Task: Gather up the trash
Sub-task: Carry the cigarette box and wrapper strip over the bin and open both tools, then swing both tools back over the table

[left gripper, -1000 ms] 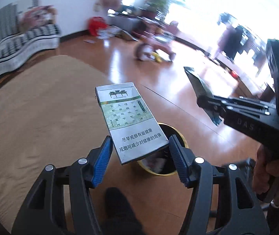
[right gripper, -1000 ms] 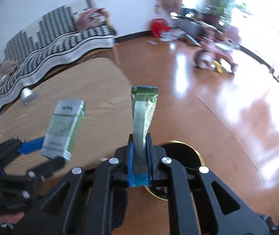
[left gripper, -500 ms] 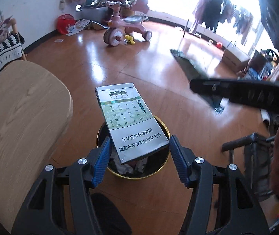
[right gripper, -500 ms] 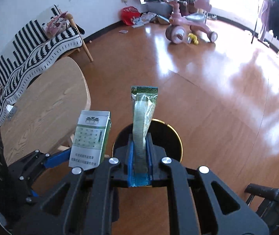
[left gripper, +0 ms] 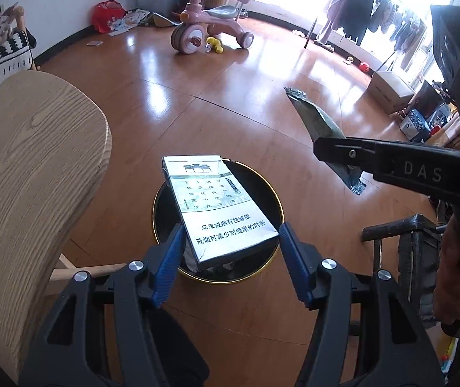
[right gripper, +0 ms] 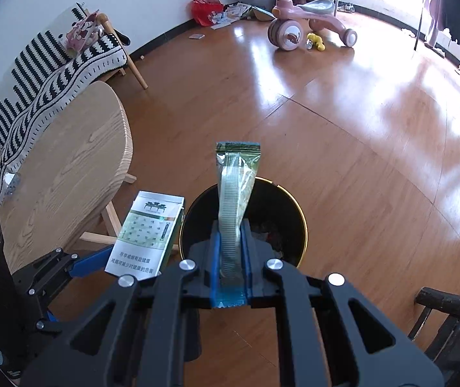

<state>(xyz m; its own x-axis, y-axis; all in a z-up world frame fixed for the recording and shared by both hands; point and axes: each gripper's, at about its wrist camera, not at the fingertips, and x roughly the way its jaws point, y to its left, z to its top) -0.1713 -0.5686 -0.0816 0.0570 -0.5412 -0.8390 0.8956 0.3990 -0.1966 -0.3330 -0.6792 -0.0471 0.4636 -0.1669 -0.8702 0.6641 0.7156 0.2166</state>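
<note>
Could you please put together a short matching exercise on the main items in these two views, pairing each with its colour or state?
Things:
1. cigarette pack
2. green wrapper
3. trash bin
4. tricycle

States:
a. pink, standing on the floor by the far wall
b. pinched flat in the shut right claw
c. black with a gold rim, rubbish inside
d. held in the left claw, above the bin

Pairs: 1-d, 2-b, 3-c, 4-a
</note>
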